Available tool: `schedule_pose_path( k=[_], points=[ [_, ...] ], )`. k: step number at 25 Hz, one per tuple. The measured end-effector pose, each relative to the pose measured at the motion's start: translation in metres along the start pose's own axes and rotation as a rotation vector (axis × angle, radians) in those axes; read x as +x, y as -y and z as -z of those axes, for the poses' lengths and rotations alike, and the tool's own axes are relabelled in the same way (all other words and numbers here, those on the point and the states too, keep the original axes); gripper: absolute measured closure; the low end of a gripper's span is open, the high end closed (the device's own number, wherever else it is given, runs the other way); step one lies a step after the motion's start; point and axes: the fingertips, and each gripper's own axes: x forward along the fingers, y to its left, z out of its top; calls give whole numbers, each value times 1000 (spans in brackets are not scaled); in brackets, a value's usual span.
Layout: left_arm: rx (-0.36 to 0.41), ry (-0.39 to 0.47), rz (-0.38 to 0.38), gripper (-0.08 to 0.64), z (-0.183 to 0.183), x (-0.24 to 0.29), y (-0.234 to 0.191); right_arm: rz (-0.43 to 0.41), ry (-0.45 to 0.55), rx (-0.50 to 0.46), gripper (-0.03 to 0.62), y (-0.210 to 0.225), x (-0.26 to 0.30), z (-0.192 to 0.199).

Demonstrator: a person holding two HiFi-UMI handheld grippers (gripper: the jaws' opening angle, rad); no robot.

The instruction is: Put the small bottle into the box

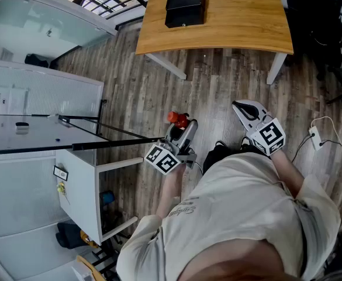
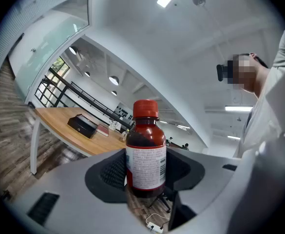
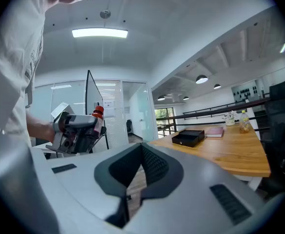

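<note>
Left gripper [image 1: 182, 129]: grips 1 small bottle [image 2: 145, 152] | right gripper [image 3: 142, 152]: closed | box [image 1: 185, 9]: 1

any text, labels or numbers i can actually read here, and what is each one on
Nothing here reads clearly.
White label on the small brown bottle with a red cap: fine print and a barcode, too small to read.
Script print on the person's pale shirt: too blurred to read.
Paper sheet on the frosted glass wall: too small.
Small tag on the white cabinet: too small.
</note>
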Motion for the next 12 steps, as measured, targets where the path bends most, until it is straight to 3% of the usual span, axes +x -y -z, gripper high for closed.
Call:
schedule_pose_path(
  k=[7, 12],
  points=[
    [32, 30, 20, 339, -15, 21, 22, 26, -28, 39, 600, 21, -17, 12],
    [14, 1, -8, 339, -9, 12, 8, 31, -4, 50, 600, 20, -2, 12]
  ],
)
